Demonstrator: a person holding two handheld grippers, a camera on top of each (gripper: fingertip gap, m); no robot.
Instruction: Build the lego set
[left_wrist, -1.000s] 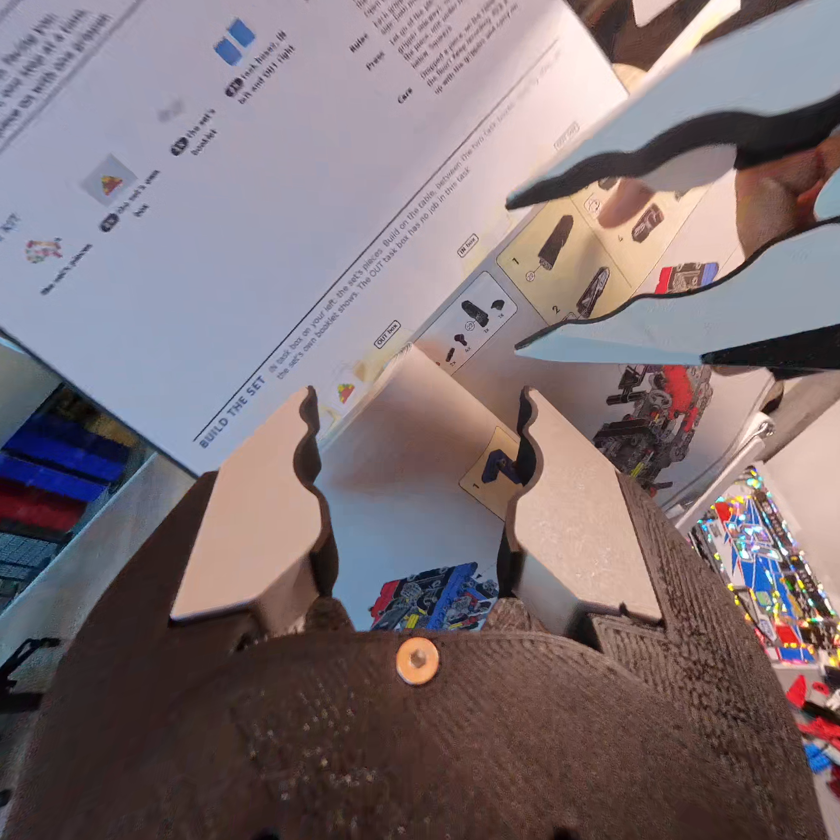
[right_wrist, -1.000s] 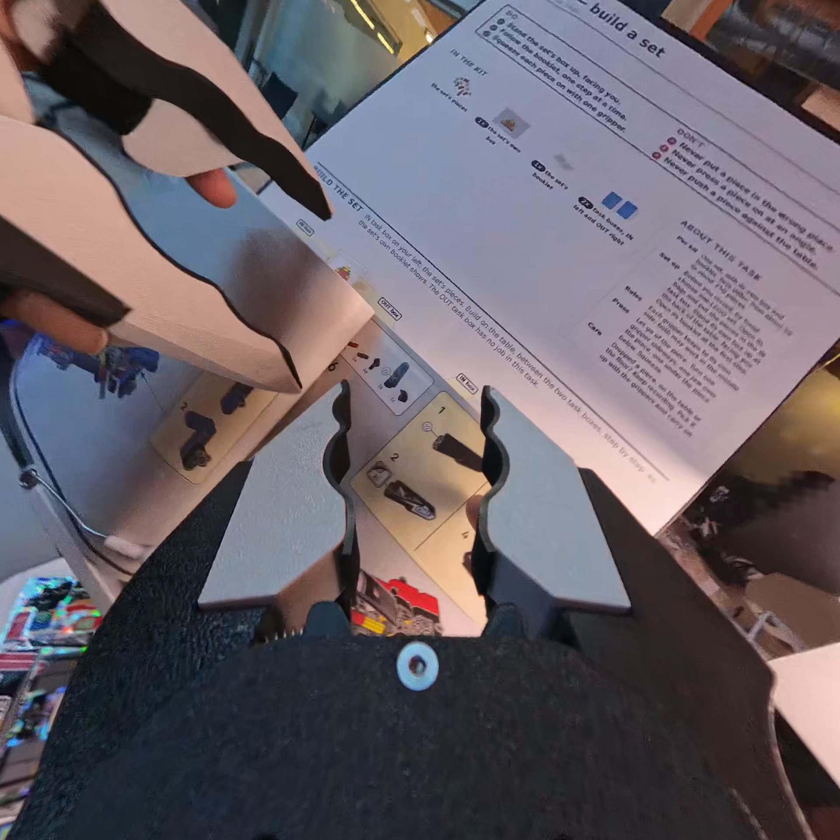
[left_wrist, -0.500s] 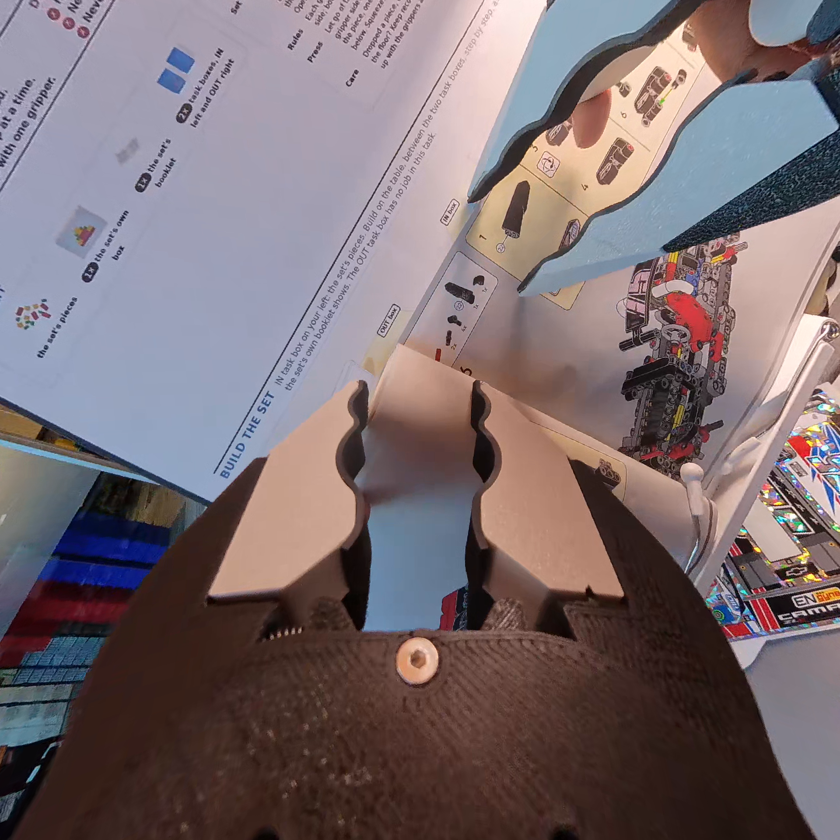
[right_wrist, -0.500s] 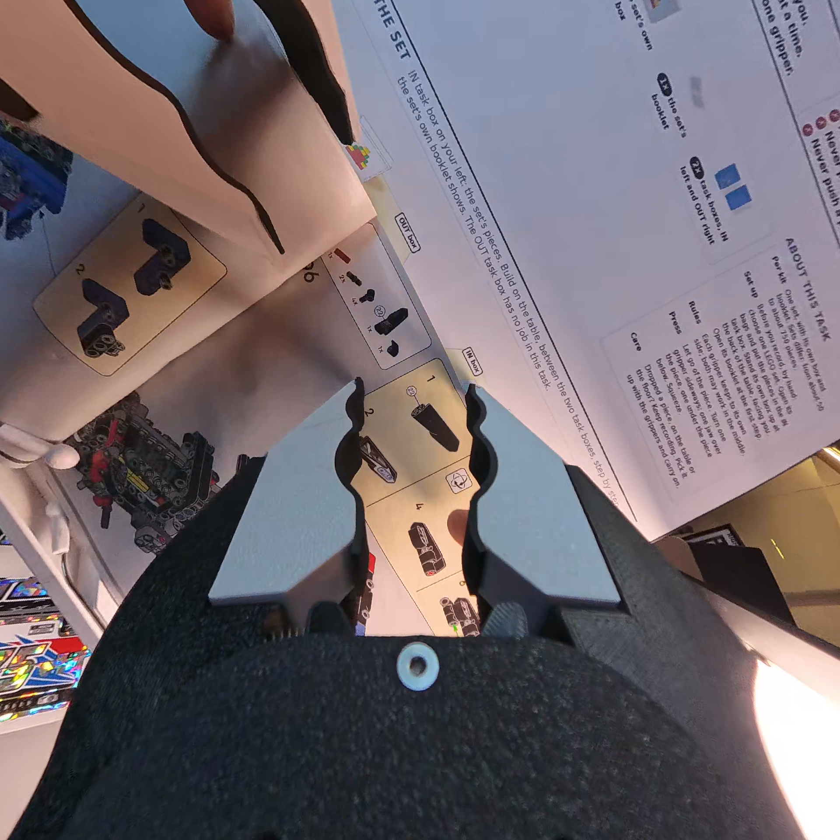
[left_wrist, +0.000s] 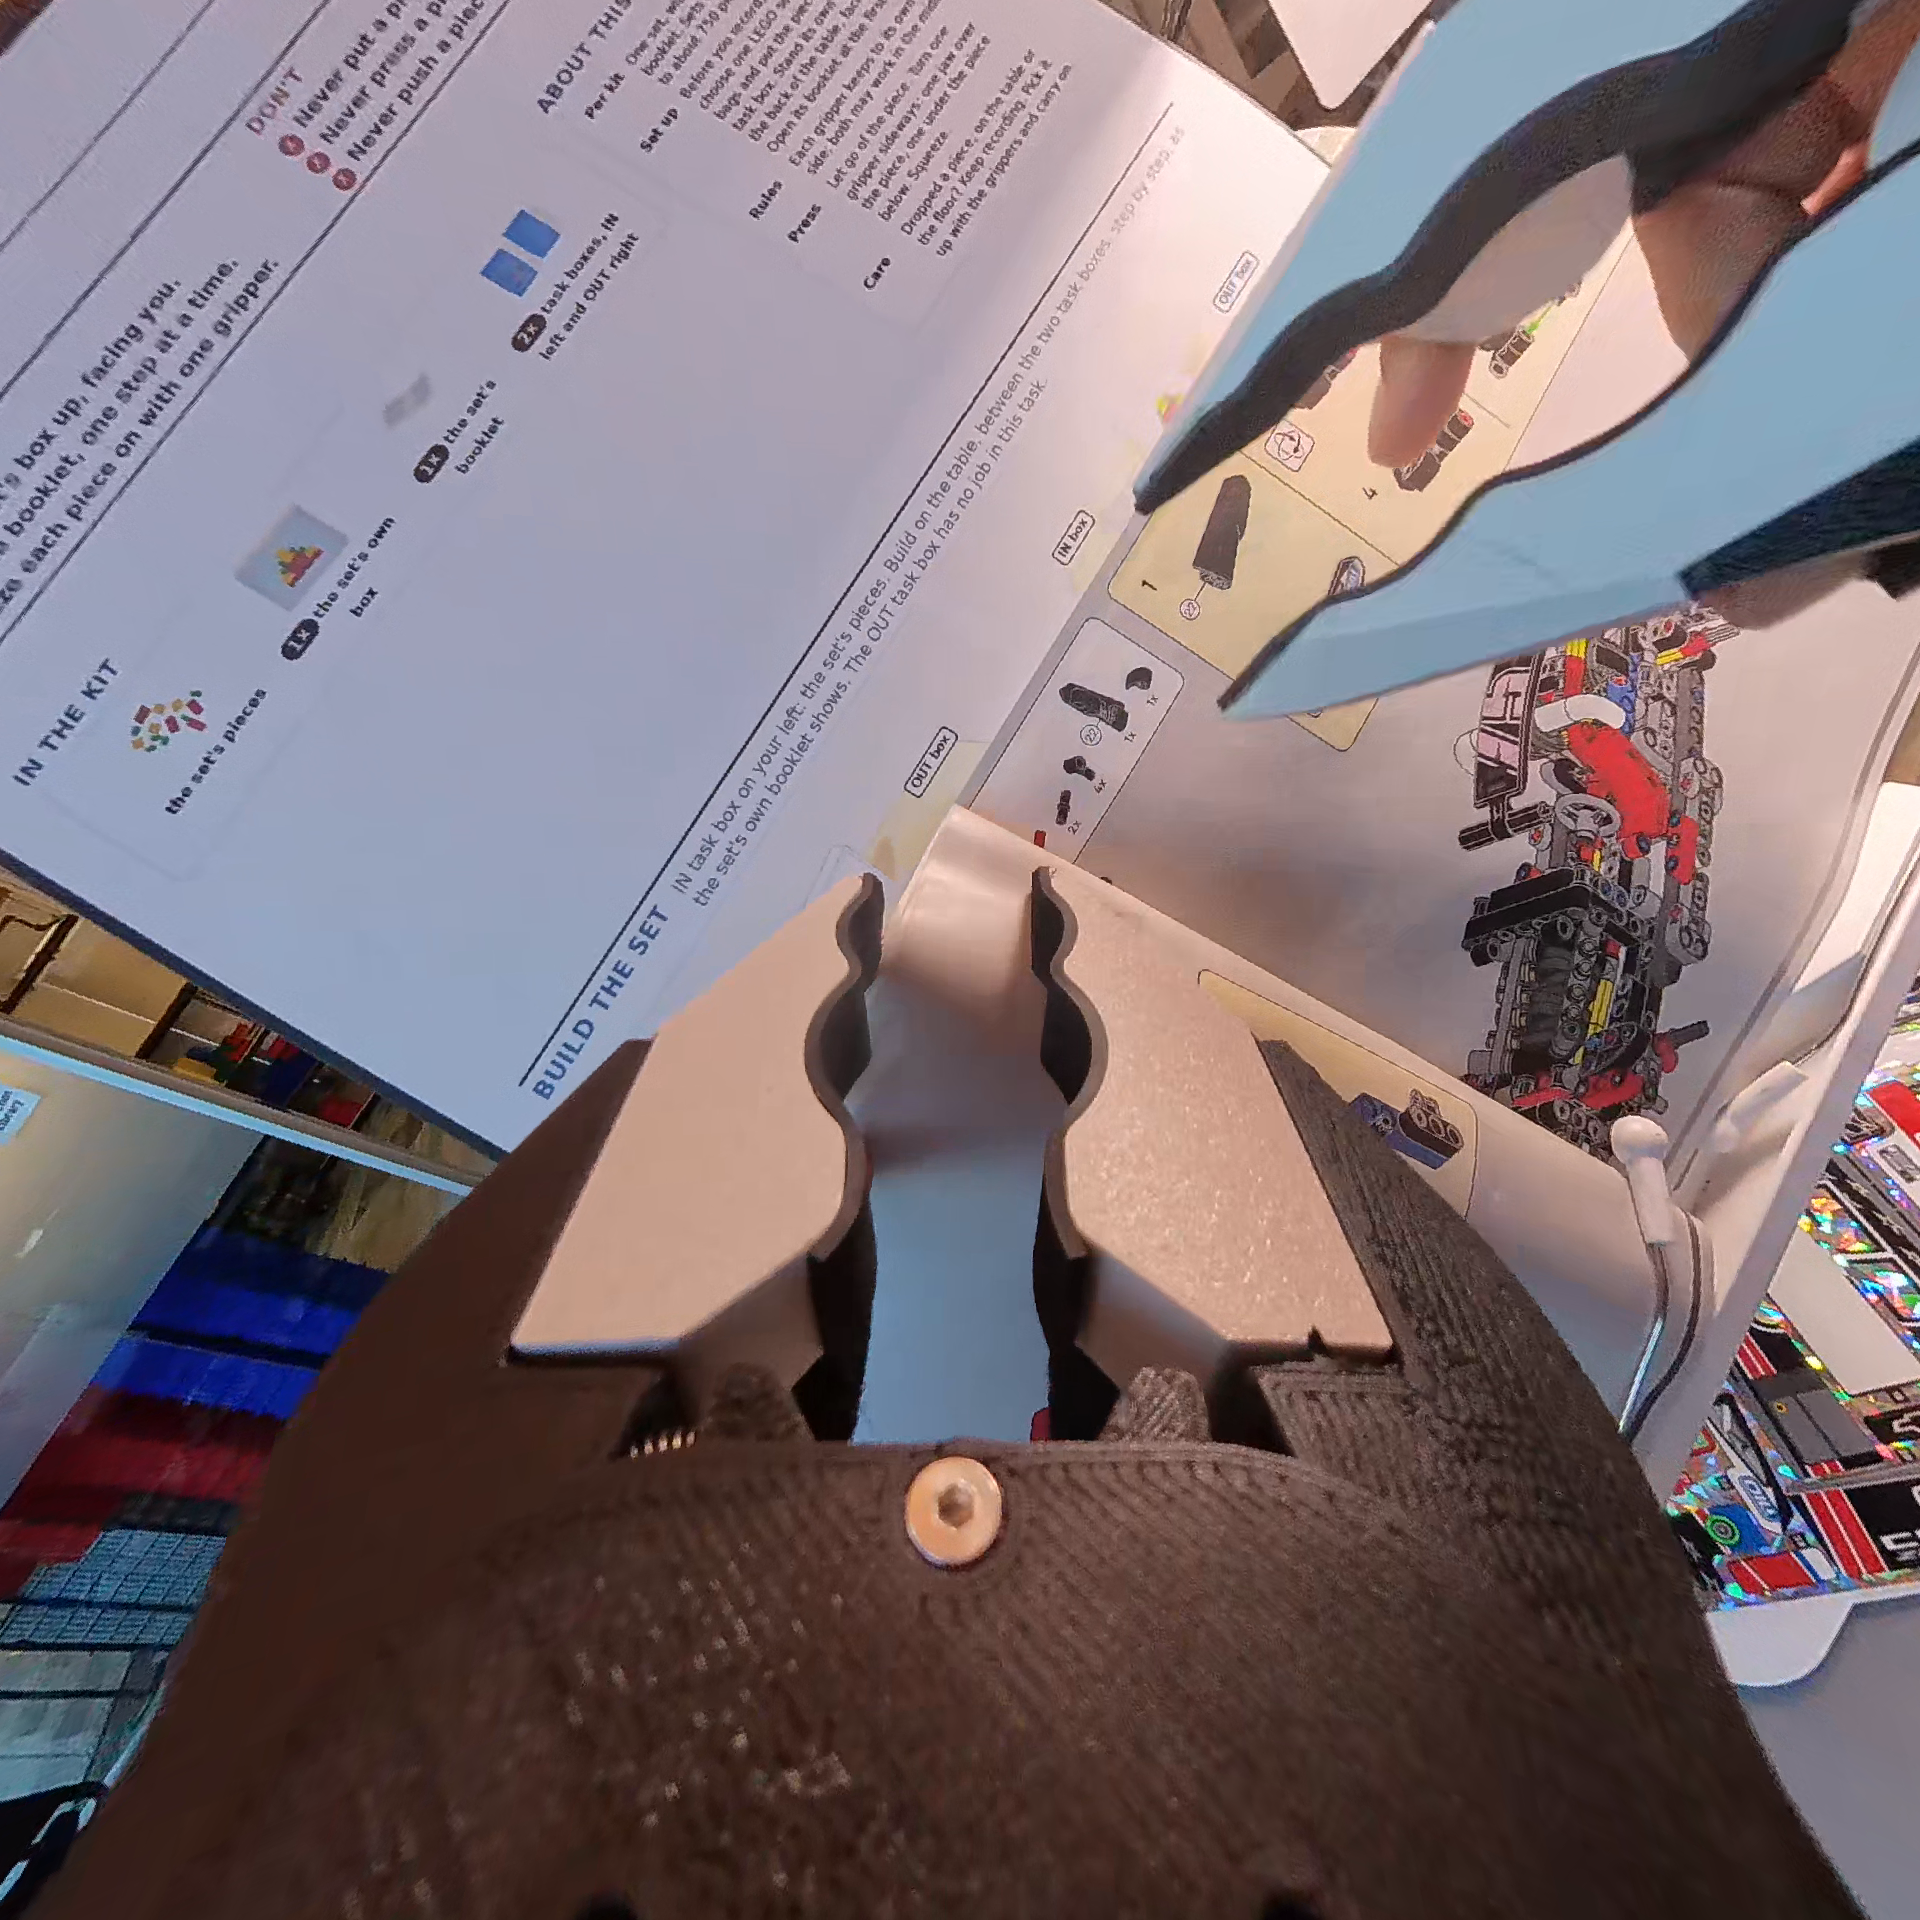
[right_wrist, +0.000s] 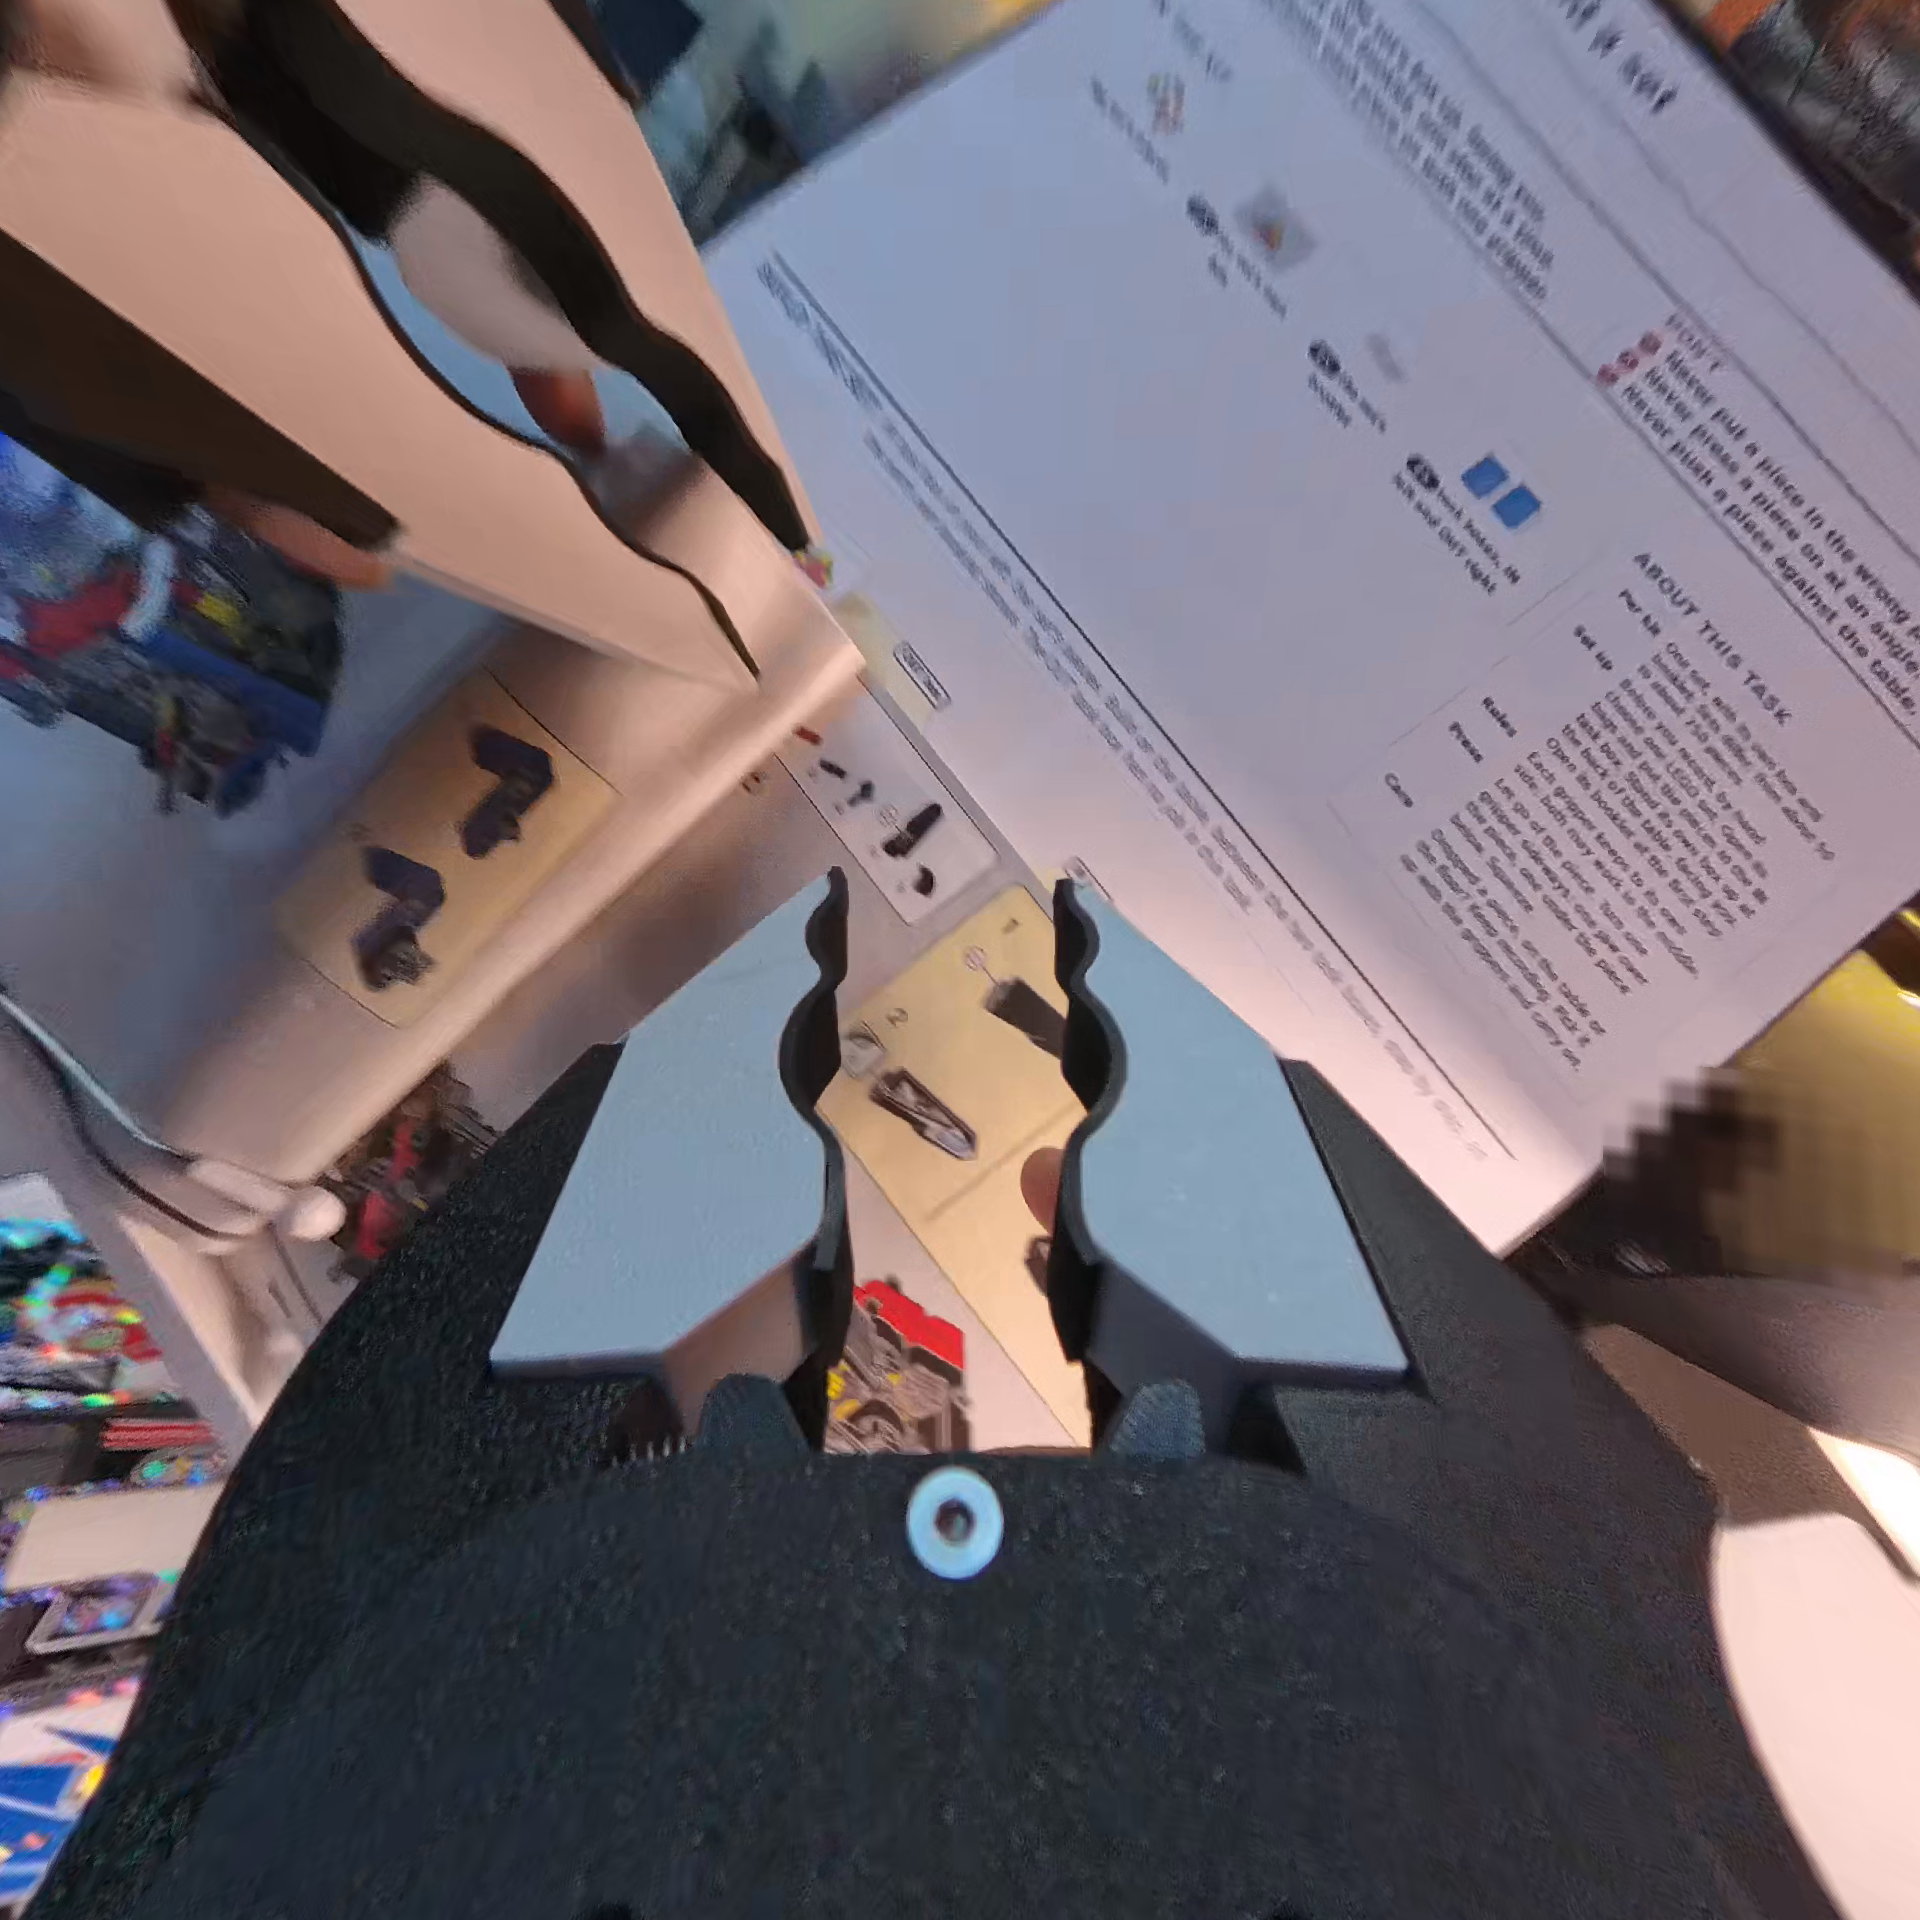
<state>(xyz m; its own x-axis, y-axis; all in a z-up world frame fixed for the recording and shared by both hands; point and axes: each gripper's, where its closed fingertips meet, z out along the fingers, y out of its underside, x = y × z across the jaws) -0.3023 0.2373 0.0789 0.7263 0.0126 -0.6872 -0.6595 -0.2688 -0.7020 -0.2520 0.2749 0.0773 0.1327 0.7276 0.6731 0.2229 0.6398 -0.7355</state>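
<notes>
The set's booklet (left_wrist: 1351, 883) stands open on a white stand (left_wrist: 1766, 1091), with pictures of steps and a red and black model. My left gripper (left_wrist: 951, 883) is open with a narrow gap, and a curled booklet page (left_wrist: 956, 1039) lies right behind its fingers. My right gripper (left_wrist: 1184, 603) hovers open over the right-hand page. In the right wrist view, my right gripper (right_wrist: 945, 894) is open over the yellow step boxes of the booklet (right_wrist: 935, 1091). The left gripper (right_wrist: 777, 611) is at the upper left. No loose pieces show.
A large white printed instruction sheet (left_wrist: 520, 416) stands behind the booklet and also shows in the right wrist view (right_wrist: 1247, 520). A shiny, colourful set box (left_wrist: 1870, 1351) lies at the right. Blue and red bins (left_wrist: 208, 1351) are at the lower left. A person's fingertip (right_wrist: 1039, 1184) shows.
My left gripper has narrowed from wide open to a small gap and moved onto the curled page. Both grippers have shifted over the booklet, and the right one stays open.
</notes>
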